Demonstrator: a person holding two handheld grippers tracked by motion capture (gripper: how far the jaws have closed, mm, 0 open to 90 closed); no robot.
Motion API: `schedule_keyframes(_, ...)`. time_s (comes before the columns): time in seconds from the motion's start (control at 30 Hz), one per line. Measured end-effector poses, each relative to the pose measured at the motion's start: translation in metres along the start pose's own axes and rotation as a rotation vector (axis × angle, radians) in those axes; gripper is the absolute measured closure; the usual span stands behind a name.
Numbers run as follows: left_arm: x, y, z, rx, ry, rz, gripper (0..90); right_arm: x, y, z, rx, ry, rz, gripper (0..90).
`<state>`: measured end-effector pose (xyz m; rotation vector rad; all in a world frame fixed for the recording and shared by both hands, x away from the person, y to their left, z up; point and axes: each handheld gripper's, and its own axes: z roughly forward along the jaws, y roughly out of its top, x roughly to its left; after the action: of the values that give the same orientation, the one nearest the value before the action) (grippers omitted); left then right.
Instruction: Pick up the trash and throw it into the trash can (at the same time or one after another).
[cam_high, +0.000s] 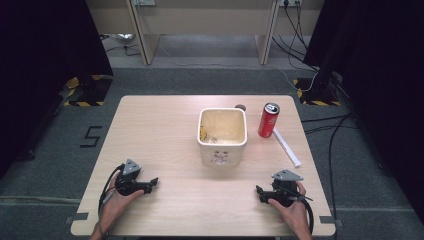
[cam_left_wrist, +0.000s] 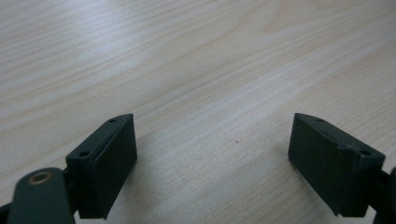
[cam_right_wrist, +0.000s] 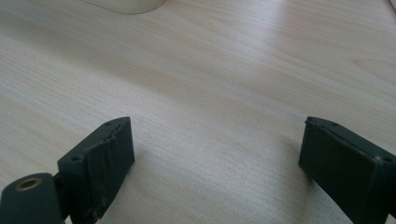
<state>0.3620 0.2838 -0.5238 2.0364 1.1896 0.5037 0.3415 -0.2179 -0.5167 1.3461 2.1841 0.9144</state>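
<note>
On table (cam_high: 165, 150): L tool (cam_high: 154, 182) & R tool (cam_high: 260, 192) agape, empty.

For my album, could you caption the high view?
Two hand-held grippers, left and right, rest open on a wooden table near a cream bin and a red can.

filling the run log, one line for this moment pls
left hand-held gripper: open, empty | right hand-held gripper: open, empty | bin, can: untouched
</note>
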Motion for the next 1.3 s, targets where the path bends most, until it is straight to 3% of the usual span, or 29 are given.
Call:
schedule_keyframes(0.17,0.0,0.0,0.0,0.0,0.0,0.0,14.6,0.0,0.0,-0.001,-0.01,-0.002,0.002,15.0)
schedule_keyframes(0.47,0.0,0.0,0.0,0.0,0.0,-0.001,14.6,-0.003,0.004,-0.006,-0.045,-0.029,0.027,15.2)
schedule_keyframes(0.63,0.0,0.0,0.0,0.0,0.0,-0.001,14.6,-0.009,0.019,-0.016,-0.086,-0.057,0.022,15.1)
schedule_keyframes(0.73,0.0,0.0,0.0,0.0,0.0,-0.001,14.6,-0.014,0.037,-0.021,-0.129,-0.075,0.03,15.0)
schedule_keyframes(0.93,0.0,0.0,0.0,-0.001,0.0,-0.002,14.6,-0.019,0.061,-0.022,-0.159,-0.104,0.016,15.1)
schedule_keyframes(1.3,0.0,0.0,0.0,-0.001,0.0,-0.001,14.6,-0.03,0.093,-0.022,-0.202,-0.1,0.035,15.7)
